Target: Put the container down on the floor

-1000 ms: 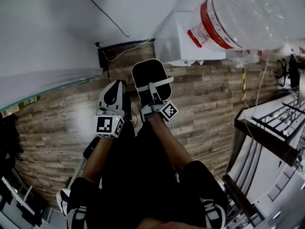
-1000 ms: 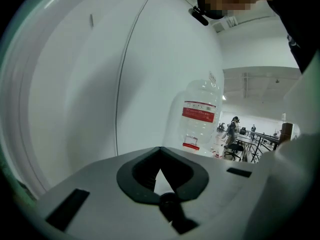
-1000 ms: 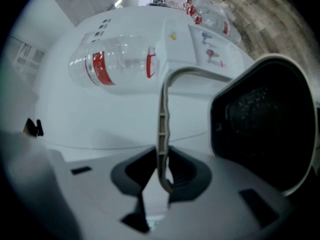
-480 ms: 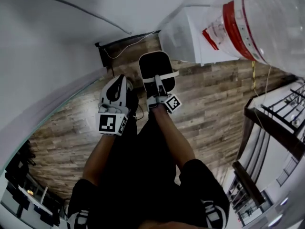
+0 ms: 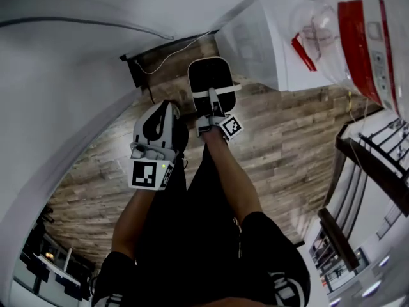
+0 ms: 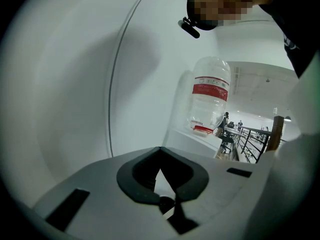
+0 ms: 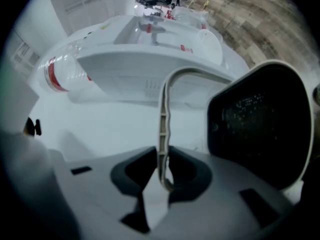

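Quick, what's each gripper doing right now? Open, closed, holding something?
Left gripper: closed, empty.
Right gripper: closed on the handle of the black container.

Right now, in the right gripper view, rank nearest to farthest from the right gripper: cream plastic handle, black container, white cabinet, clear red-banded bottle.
1. Cream plastic handle, clamped in the right gripper's jaws.
2. Black container, right side.
3. White cabinet, centre, and clear red-banded bottle, left: too close to call.
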`<state>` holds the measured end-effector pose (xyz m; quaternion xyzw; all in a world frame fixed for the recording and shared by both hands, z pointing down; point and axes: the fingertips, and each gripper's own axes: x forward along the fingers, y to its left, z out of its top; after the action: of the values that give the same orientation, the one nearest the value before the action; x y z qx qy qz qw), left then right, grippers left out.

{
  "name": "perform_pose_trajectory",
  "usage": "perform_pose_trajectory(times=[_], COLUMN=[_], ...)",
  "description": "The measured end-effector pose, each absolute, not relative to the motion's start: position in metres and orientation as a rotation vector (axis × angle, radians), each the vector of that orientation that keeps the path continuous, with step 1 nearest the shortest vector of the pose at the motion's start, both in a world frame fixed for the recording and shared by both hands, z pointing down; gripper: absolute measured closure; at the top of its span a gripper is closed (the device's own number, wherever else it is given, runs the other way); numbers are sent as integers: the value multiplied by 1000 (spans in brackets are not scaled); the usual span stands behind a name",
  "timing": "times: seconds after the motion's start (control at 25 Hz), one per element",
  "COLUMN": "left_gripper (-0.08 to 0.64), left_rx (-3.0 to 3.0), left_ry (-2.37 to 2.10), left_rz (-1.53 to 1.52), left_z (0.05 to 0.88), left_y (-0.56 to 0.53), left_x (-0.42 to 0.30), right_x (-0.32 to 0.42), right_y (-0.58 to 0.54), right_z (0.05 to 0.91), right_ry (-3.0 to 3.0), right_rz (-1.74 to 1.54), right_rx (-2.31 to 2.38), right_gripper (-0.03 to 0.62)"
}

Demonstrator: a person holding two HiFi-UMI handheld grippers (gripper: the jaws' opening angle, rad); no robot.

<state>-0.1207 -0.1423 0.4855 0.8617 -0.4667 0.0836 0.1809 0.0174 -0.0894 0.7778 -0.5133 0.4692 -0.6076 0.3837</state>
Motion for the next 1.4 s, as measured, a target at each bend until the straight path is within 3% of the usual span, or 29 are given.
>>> perform_pose_trajectory(times=[0.8, 1.4], left_gripper=[529, 529], left_rx=[2396, 2388], left_ry=[-1306, -1313], left_rz=[262, 279], left_z=[602, 636], left_y=[-152, -171], left_x=[-115, -119], right_x=[24, 22], right_y=[-145, -207], right_z=[935, 984], right_ry=[1287, 1315], right_rz=[-1530, -1477], right_rx=[-1339, -1316], right_gripper=[502, 500])
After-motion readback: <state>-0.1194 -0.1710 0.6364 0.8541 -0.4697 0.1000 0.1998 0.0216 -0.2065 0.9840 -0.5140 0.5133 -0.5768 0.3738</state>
